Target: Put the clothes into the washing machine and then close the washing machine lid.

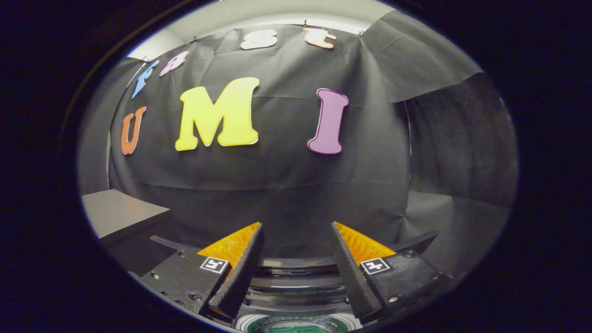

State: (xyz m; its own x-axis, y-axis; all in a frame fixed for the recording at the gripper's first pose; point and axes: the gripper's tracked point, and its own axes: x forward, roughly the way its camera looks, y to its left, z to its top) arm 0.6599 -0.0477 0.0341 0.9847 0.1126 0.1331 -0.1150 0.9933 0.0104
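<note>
The gripper (296,259) is being held level and is being pointed at the black cloth wall (286,185) of the booth. Its jaws are being kept apart, and nothing is being gripped between them; through the gap only the cloth wall is being seen. Just under the jaws a dark curved rim with several rings (296,277) is being shown, and lower still a round pale part with a green pattern (296,326). This is being judged as the open top of the washing machine, but it cannot be told for certain, because so little of it is being shown. Dark curved edges (416,241) are being seen behind both jaws; whether they are the raised lid cannot be told. To the left, well apart from the jaws, the corner of a grey surface (120,210) is being seen.

No clothes are being made out with certainty. It cannot be told whether the green pattern is cloth lying inside the drum.

The step in hand is being judged as a pause above the machine: either the clothes are not yet being fetched, or the closing of the lid is being prepared. For the next move the gripper is needing to be tipped down, so that the machine and the clothes are being brought properly ahead of the jaws.
</note>
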